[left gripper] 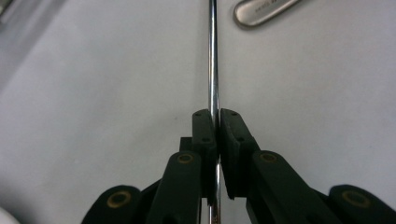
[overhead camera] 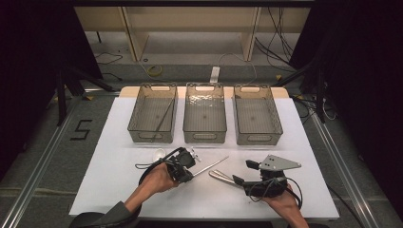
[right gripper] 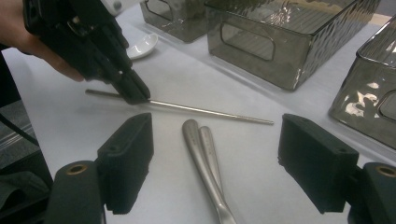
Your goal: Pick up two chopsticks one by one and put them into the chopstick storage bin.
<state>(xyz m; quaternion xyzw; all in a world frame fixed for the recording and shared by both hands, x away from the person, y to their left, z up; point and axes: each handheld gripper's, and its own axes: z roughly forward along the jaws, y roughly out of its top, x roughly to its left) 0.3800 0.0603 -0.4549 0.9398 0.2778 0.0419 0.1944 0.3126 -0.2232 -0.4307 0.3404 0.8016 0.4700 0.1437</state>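
A thin metal rod (overhead camera: 214,165) (left gripper: 213,56) (right gripper: 210,112) lies flat on the white table, pointing toward the bins. My left gripper (overhead camera: 190,175) (left gripper: 217,116) (right gripper: 137,95) is shut on the rod near one end, pads pressed on both sides. Two metal utensil handles (overhead camera: 221,175) (right gripper: 201,149) lie side by side just right of the rod; one rounded end (left gripper: 264,11) appears in the left gripper view. My right gripper (overhead camera: 243,172) (right gripper: 219,140) stands open just above these handles, one jaw on each side, touching nothing.
Three translucent grey bins stand in a row at the back: left (overhead camera: 151,136), middle (overhead camera: 205,137), right (overhead camera: 259,137). The left bin holds a thin rod (overhead camera: 164,118). A small white spoon (overhead camera: 159,153) (right gripper: 142,45) lies near my left hand.
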